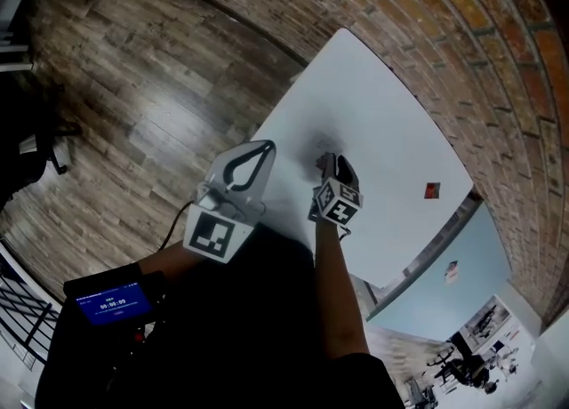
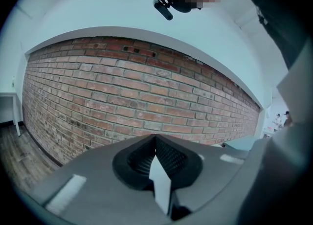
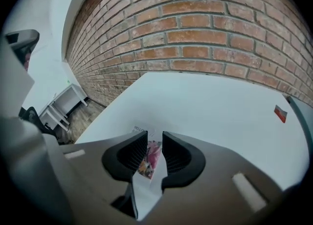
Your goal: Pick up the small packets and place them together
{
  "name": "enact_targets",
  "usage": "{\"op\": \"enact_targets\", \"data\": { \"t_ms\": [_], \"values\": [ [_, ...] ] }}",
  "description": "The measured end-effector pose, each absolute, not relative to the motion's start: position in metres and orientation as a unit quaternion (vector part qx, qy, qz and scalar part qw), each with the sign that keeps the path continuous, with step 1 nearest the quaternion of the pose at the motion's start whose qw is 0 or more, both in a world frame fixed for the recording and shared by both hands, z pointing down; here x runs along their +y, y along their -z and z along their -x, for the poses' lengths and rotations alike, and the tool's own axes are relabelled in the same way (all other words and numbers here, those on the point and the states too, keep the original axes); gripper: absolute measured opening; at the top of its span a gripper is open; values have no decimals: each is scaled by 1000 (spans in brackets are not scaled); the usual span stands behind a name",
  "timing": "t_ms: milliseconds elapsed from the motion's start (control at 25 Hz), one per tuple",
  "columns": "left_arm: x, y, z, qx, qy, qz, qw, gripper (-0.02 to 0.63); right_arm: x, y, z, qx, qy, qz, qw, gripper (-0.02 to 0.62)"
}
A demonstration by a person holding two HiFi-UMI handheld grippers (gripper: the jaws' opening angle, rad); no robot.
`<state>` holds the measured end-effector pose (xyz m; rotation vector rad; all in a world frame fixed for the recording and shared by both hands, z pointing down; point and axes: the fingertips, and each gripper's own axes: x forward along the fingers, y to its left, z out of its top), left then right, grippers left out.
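White tabletop (image 1: 373,105) carries a pink-printed packet (image 3: 151,153) beneath the right gripper (image 3: 155,137), whose jaws stand narrowly apart astride it, likely lining up a pinch. Left gripper (image 2: 155,140), jaws together and empty, points at the brick wall (image 2: 122,97), likely kept clear. A red packet (image 3: 280,114) lies well apart.

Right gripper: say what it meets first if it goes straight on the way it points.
The small packet showing between the right gripper's parted jaws, seemingly flat on the white table.

The white packet (image 3: 151,154) bears letters like "WELCO" — partly hidden — the blue screen (image 1: 111,302) is unreadable.
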<state>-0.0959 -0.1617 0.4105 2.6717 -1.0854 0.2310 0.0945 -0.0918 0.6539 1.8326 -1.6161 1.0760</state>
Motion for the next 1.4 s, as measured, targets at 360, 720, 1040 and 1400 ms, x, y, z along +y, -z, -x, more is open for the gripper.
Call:
{"op": "enact_targets", "data": {
  "t_ms": [360,720,1040,1400],
  "values": [
    [-139,-391,98,-376,-75,-913,140,0,-73,-640,-105,-558,-414,-678,240,97],
    [-136,-390,92,-367,-69,-916,149,0,-73,-638,-105,-549,-445,-667,236,97],
    [-136,-389,90,-365,-69,-916,153,0,-76,-638,-105,-556,-458,-650,241,78],
    [-137,-392,93,-370,-71,-914,153,0,-72,-636,-102,-566,-457,-648,227,26]
  ]
}}
